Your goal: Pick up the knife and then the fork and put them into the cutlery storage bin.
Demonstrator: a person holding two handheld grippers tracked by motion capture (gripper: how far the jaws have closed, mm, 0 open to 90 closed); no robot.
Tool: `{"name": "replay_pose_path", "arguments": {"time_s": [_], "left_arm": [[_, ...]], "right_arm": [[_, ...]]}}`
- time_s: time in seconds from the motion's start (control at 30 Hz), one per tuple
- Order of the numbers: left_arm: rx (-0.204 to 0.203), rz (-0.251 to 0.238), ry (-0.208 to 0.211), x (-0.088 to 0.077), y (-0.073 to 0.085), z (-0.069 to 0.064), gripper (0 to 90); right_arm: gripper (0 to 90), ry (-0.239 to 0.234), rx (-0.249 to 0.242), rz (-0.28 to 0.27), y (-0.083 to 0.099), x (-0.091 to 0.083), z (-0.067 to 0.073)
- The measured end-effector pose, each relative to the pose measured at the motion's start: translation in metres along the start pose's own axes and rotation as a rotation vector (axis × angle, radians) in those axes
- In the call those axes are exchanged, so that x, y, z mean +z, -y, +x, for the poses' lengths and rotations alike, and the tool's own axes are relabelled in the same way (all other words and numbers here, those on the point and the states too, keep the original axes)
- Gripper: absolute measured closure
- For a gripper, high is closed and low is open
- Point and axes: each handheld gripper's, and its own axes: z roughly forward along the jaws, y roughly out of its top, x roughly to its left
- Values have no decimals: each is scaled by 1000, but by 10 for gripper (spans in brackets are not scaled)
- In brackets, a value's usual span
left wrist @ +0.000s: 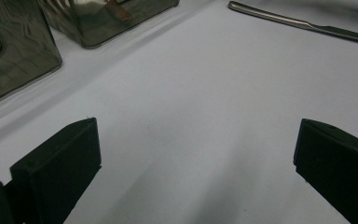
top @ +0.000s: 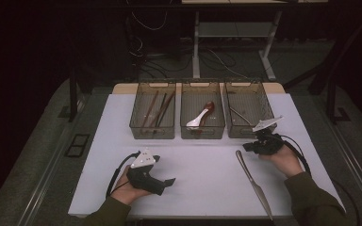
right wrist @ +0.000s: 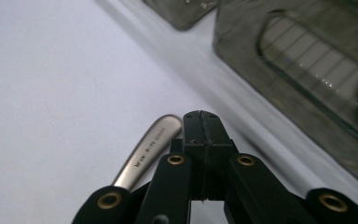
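Table knife [top: 253, 182] flat on white counter [top: 202, 179], handle end just beside right tongs [right wrist: 200, 122], pressed together, empty. Left tongs [left wrist: 196, 158] spread apart, empty.

Table: a white rectangular tabletop [top: 202, 188] with a pale wooden edge [top: 122, 88] showing at its far side, beyond both tongs.
Floor: grey carpet-like covering [top: 37, 155] out past the left-hand tongs, with a dark two-pane floor plate [top: 77, 145] set in it.
Far furniture: a white metal desk frame [top: 235, 33] with splayed feet, well behind the tongs.
Cables: dark loose wires [top: 146, 52] trailing on the floor below that frame.
Light: dim room, black surroundings; the tabletop is the brightest surface.
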Motion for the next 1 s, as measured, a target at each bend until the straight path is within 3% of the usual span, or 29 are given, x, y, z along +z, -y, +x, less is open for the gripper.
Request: {"name": "replay_pose_path", "arguments": {"time_s": [0.2, 0.67, 1.0], "left_arm": [[3, 3, 2, 0, 0, 0, 0], [3, 7, 3, 1, 0, 0, 0], [2, 8, 4, 1, 0, -1, 0]], "right_arm": [[896, 2, -21, 35, 0, 9, 5], [896, -15, -22, 40, -1, 16, 9], [896, -50, -72, 44, -11, 26, 27]]}}
